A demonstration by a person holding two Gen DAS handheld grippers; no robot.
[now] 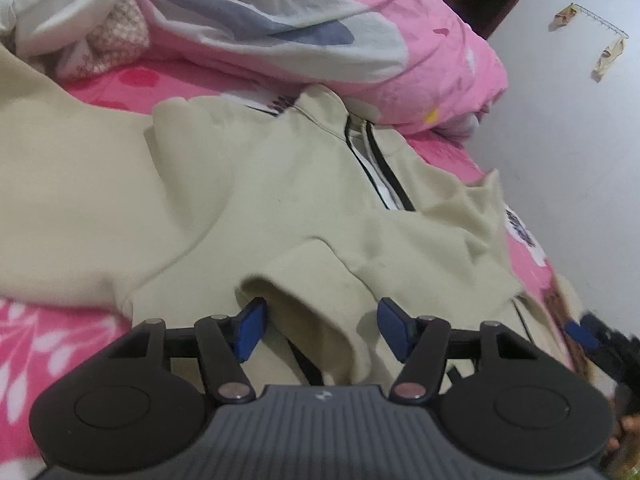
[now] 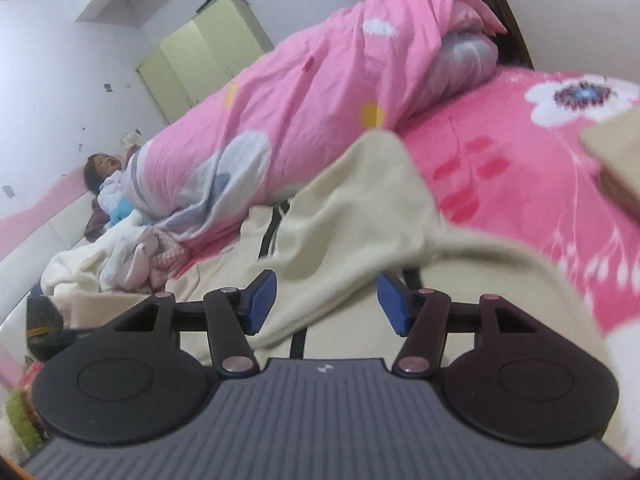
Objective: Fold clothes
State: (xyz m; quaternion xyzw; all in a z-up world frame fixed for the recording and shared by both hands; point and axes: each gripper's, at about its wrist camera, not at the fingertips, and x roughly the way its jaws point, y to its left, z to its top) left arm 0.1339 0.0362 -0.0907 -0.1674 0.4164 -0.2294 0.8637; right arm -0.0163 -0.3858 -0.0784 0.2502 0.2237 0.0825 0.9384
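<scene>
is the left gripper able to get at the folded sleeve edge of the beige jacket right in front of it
Probably yes. The left gripper is open, and the jacket's folded sleeve edge already lies between its blue pads, which are not pressing on it. Nothing lies over the fold.

The jacket [image 1: 248, 184] lies on the bed [image 1: 48, 328], before the quilt [image 1: 420, 40].
</scene>
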